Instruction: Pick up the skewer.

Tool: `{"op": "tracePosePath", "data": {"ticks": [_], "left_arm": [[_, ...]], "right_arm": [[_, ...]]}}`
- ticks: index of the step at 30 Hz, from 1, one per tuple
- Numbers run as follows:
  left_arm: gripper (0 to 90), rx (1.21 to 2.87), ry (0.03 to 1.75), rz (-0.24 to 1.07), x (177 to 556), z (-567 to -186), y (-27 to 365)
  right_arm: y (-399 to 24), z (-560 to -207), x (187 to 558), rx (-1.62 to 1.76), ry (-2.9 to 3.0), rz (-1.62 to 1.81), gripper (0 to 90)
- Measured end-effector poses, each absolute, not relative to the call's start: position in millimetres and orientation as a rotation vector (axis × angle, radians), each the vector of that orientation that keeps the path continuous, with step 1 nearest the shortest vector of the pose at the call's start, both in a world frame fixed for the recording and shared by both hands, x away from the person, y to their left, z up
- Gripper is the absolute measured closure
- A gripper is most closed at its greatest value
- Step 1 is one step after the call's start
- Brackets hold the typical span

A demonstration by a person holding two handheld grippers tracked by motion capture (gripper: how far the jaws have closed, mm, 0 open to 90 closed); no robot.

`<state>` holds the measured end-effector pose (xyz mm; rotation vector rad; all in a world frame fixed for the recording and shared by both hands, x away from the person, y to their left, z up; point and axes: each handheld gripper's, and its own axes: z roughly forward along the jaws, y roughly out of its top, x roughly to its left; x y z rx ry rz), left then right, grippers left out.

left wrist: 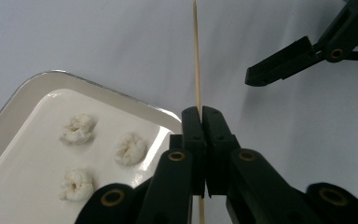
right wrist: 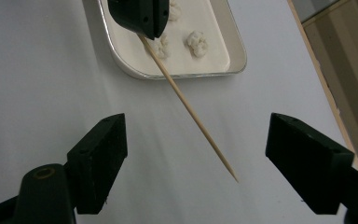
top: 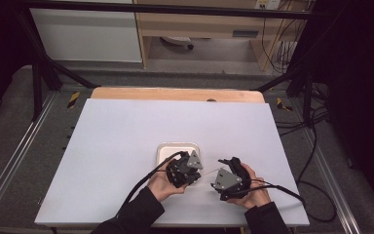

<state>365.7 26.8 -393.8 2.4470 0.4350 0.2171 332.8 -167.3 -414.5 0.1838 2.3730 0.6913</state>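
Note:
My left gripper point(left wrist: 202, 112) is shut on a thin wooden skewer point(left wrist: 196, 56), which sticks out straight beyond its fingertips. In the high view this gripper point(top: 195, 171) hovers at the near right corner of a small white tray point(top: 177, 146). Three white puffy pieces point(left wrist: 130, 148) lie in the tray point(left wrist: 37, 88). My right gripper point(right wrist: 196, 140) stands open, and the skewer point(right wrist: 191, 112) slants down between its two jaws without touching either. In the high view the right gripper point(top: 222, 163) faces the left one a short way to its right.
A white sheet point(top: 126, 146) covers the table, with a wooden strip point(top: 175, 93) along the far edge. Black cables point(top: 141, 183) trail from both grippers toward the near edge. Dark frame bars and floor surround the table.

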Motion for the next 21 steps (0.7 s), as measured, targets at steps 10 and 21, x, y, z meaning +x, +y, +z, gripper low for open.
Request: {"op": "tracePosePath", "data": {"ticks": [10, 21], "left_arm": [[88.8, 2.469, 0.403, 0.207, 364.2, -391.9, 12.5], [88.8, 2.488, 0.378, 0.200, 362.5, -392.3, 4.7]], "right_arm": [[-166.9, -416.9, 330.9, 0.058, 2.368, 0.649, 34.5], [-167.5, -419.1, 329.8, -0.082, 2.359, 0.584, 52.8]]}}
